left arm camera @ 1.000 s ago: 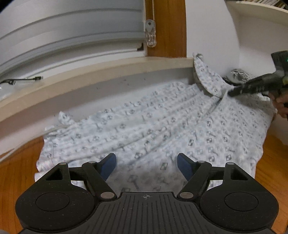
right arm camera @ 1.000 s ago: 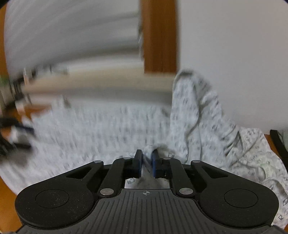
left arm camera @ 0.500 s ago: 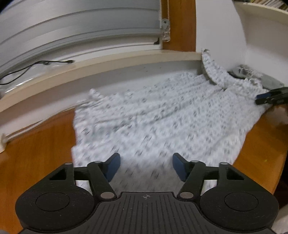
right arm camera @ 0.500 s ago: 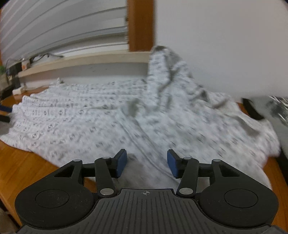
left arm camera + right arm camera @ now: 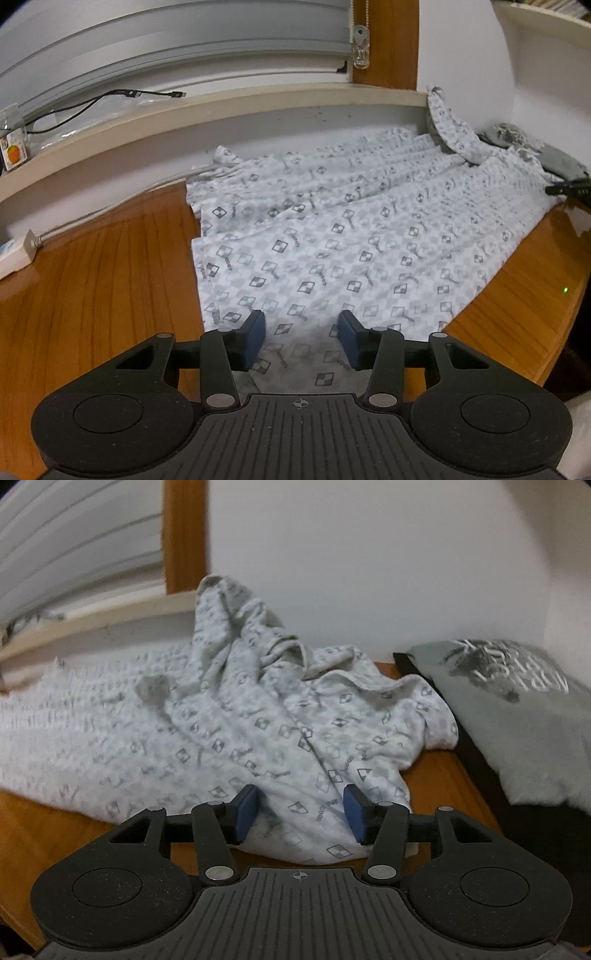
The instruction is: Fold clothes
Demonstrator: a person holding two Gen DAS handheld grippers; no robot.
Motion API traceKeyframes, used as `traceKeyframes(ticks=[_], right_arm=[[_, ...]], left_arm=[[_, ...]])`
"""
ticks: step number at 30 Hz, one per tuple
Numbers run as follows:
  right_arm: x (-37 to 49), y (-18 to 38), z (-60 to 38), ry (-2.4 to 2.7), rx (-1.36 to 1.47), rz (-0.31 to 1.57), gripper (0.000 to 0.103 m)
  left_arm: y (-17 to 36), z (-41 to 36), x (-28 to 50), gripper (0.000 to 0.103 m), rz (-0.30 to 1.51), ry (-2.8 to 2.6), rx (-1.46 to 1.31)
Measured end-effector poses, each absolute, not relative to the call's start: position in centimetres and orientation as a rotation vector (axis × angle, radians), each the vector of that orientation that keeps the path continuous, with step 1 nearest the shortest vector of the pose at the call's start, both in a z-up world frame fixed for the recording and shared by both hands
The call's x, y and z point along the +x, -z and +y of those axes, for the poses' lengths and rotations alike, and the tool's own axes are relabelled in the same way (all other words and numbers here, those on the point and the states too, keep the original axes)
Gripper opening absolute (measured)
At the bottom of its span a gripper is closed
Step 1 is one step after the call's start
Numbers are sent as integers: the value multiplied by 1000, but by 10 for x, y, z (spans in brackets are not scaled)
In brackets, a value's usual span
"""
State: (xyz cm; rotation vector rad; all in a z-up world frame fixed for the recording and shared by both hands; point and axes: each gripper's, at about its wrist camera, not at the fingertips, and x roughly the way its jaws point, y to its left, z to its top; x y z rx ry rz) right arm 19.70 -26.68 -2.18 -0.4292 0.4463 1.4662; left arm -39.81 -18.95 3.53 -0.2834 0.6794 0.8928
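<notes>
A white garment (image 5: 351, 229) printed with grey checks and small squares lies spread across the wooden table (image 5: 92, 277). One end is bunched up against the wall corner (image 5: 236, 627). My left gripper (image 5: 302, 339) hovers over the garment's near left corner. Its jaws are closing, the cloth lies below and between them, and the pads do not press on it. My right gripper (image 5: 300, 816) stands open over the garment's (image 5: 258, 720) rumpled near right edge, holding nothing. The right gripper's dark tip (image 5: 565, 188) shows at the far right in the left wrist view.
A folded grey garment (image 5: 517, 720) with a dark print lies at the right on a black surface. A window sill (image 5: 184, 107) with a black cable (image 5: 110, 96) runs along the back. A white adapter (image 5: 14, 254) sits at the far left. Bare wood (image 5: 436, 775) flanks the garment.
The right gripper let go of the cloth fold, opened and drew back to the garment's near right edge. The left gripper slid left to the near corner, and its jaws narrowed.
</notes>
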Motion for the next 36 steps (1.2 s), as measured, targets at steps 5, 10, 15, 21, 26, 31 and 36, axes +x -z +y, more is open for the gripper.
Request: traceKeyframes(ticks=[5, 10, 15, 21, 26, 31, 36], right_arm=[[194, 19, -273, -1436, -403, 450, 52], [201, 22, -275, -1433, -382, 466, 51], [209, 26, -272, -1435, -358, 470, 51], [210, 25, -269, -1450, -375, 463, 53], [217, 21, -276, -1437, -276, 465, 52], [208, 24, -279, -1448, -311, 450, 51], [176, 11, -278, -1520, -321, 428, 52]], left_arm=[[-40, -187, -386, 51, 690, -908, -250], [-49, -175, -341, 53, 627, -798, -252], [-46, -170, -267, 53, 626, -639, -250], [-32, -191, -202, 53, 727, -532, -158], [-30, -195, -210, 53, 723, -499, -185], [-35, -192, -214, 53, 723, -513, -198], [-51, -176, -225, 75, 637, -626, -163]])
